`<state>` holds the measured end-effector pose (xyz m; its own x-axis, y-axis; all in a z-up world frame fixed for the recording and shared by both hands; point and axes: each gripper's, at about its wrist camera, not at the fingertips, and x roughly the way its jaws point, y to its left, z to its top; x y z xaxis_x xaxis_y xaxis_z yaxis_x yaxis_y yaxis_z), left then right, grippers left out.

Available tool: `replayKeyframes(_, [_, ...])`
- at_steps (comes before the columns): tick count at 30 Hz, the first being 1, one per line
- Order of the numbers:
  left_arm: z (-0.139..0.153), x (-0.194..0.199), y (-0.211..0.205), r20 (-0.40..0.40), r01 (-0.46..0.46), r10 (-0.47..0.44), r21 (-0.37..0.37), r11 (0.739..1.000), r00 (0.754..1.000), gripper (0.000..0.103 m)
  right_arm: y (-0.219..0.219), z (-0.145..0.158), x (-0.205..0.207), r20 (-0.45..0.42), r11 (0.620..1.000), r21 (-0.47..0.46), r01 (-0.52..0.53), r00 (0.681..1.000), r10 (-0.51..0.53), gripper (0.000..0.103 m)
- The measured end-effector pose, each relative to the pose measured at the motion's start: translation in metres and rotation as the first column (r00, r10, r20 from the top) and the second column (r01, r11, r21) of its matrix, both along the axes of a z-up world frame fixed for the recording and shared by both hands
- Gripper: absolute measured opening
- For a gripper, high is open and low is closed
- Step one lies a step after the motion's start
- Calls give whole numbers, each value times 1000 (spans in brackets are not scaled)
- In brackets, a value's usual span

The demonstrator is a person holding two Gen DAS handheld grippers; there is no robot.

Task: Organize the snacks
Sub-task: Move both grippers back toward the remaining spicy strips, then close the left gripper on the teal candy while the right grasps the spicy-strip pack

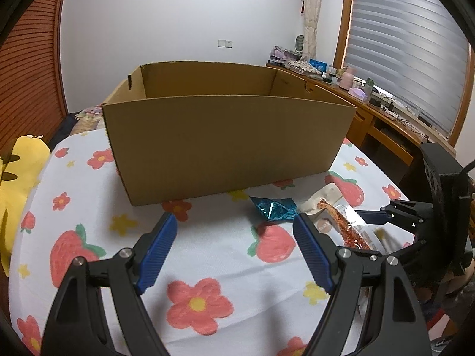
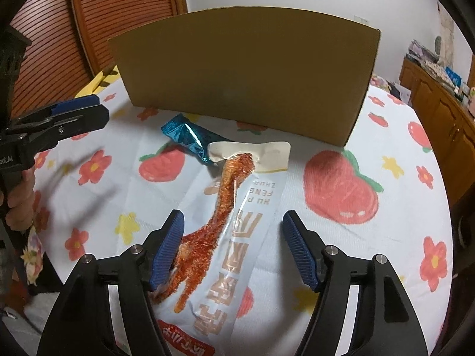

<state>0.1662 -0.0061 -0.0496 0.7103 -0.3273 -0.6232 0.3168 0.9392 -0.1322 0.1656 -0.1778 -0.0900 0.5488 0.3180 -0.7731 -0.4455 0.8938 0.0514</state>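
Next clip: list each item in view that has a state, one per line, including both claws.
Cardboard box: open-topped, upright on the bed; nothing visible inside.
Chicken-foot snack pack: sealed, flat on the sheet, between the right claw's fingers.
Blue foil snack: sealed, lying outside the box.
Left claw: open, holding nothing.
Right claw: open, straddling the pack.

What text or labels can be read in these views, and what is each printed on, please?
"HU P", "FENG", "ZHUA": snack packet, upside down, partly hidden.
Large tan Chinese characters on the packet: I cannot make them out.
White characters on its red patch: cut off, unreadable.
"oot.AI": left gripper body, cut off.
Blue wrapper, box: no readable text.
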Motion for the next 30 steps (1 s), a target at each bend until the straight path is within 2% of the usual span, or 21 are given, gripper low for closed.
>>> replayKeyframes(3, [-1, 2, -5, -3, 10, -10, 3, 1000, 1000, 81, 4, -1, -1, 11, 1000, -20, -5, 1000, 6, 70])
replayKeyframes(5, [-3, 4, -9, -10, 18, -18, 6, 1000, 1000, 81, 6, -1, -4, 12, 1000, -21, -18, 1000, 18, 57])
replayKeyframes(9, [-8, 13, -20, -37, 45, -44, 8, 999, 998, 81, 9, 1, -4, 6, 998, -29, -47, 999, 47, 45])
replayKeyframes(11, [-9, 17, -25, -51, 56, -55, 4, 998, 997, 81, 2, 3, -1, -14, 999, 6, -45, 999, 45, 34])
replayKeyframes(14, [-11, 26, -33, -74, 68, -69, -14, 998, 995, 81, -10, 8, 3, -37, 997, 76, -31, 999, 34, 24])
replayKeyframes(20, [-16, 42, -44, -112, 64, -66, -17, 998, 991, 80, -19, 10, -1, -32, 995, 97, -28, 999, 31, 22])
replayKeyframes(28, [-27, 56, -49, -167, 60, -65, -31, 998, 984, 51, -17, 9, 0, -30, 995, 101, -24, 999, 27, 23])
replayKeyframes(30, [-29, 60, -49, -185, 51, -58, -41, 998, 981, 49, -15, 8, 0, -23, 995, 98, -26, 999, 28, 23])
